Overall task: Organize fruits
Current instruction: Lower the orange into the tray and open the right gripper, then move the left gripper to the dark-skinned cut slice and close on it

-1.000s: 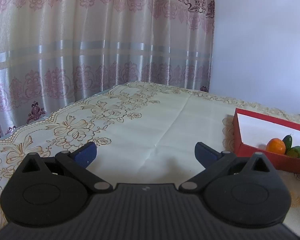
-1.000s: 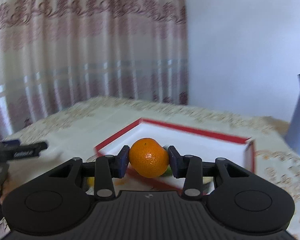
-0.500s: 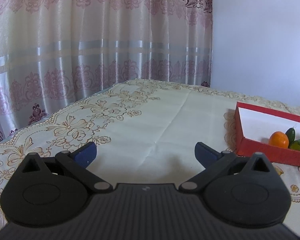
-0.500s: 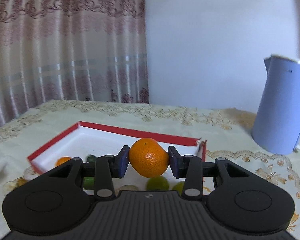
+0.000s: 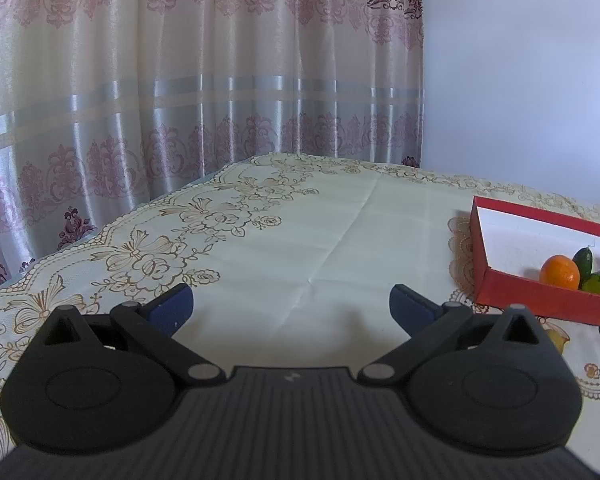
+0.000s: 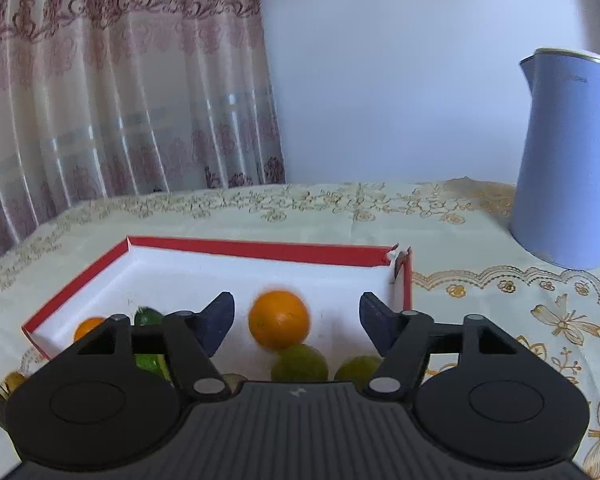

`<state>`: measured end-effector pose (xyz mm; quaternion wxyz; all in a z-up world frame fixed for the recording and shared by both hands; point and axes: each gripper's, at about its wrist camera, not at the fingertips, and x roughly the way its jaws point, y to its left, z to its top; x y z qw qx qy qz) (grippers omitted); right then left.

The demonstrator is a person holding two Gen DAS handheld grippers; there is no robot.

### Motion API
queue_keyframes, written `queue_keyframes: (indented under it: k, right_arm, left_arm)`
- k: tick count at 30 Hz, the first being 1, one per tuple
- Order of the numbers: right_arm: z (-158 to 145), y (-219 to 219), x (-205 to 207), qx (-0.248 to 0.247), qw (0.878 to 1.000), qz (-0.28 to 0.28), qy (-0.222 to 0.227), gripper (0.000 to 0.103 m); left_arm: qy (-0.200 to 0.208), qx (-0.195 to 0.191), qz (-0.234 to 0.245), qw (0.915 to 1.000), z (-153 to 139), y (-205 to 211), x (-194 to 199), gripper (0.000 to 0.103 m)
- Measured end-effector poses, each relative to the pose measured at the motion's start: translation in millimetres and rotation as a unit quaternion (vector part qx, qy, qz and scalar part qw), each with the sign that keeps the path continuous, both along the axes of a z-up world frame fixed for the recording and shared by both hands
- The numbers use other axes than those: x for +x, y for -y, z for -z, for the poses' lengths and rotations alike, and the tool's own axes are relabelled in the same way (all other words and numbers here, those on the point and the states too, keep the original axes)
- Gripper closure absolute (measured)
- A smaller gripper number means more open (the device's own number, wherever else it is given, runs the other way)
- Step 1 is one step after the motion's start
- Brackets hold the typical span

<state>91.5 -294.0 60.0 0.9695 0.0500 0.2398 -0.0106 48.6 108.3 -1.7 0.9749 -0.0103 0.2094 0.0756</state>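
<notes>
1. Two grippers work over a table under a floral tablecloth [image 5: 340, 232]; patterned curtains [image 5: 180, 80] hang at the far left.
2. The left gripper [image 5: 291, 307] hovers above bare cloth, fingers spread wide with nothing between them.
3. To its right sits the red box [image 6: 256, 249] with its white inside.
4. In the box's left end lie a small orange [image 6: 87, 326] and a dark green fruit [image 6: 148, 316], close together.
5. The right gripper [image 6: 296, 322] is over the box; its jaws have just been opening, and the pads stand clear of the blurred orange [image 6: 279, 319] between them.
6. Just below that orange, touching or overlapping it in view, are two green citrus fruits [image 6: 300, 364].
7. A blue kettle [image 6: 568, 160] stands on the table at far right, well apart from the box.
</notes>
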Motion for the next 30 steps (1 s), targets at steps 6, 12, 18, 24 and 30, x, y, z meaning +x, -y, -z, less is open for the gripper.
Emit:
queue_keyframes:
  k: [6, 12, 18, 24, 30]
  right_arm:
    - [-15.7, 22.1, -36.5, 0.03, 0.999, 0.001, 0.032, 0.034]
    - [-15.6, 36.2, -82.5, 0.042, 0.998, -0.008, 0.045, 0.032]
    - [-4.7, 39.5, -98.7, 0.062, 0.997, -0.015, 0.045, 0.031]
    - [1.7, 40.5, -95.8, 0.078, 0.996, -0.022, 0.033, 0.031]
    - [1.4, 40.5, -97.4, 0.087, 0.995, -0.028, 0.035, 0.031]
  left_arm:
    - [0.004, -0.002, 0.0, 1.0, 0.2, 0.1, -0.5, 0.0]
    - [0.022, -0.009, 0.052, 0.9983, -4.9, 6.6, -11.3, 0.0]
    - [0.034, 0.027, 0.117, 0.9922, -10.4, 37.0, -30.1, 0.009]
    - [0.001, 0.081, 0.183, 0.9797, 0.2, 72.7, -38.3, 0.017]
    - [0.007, 0.122, 0.239, 0.9632, 5.2, 97.7, -46.8, 0.017]
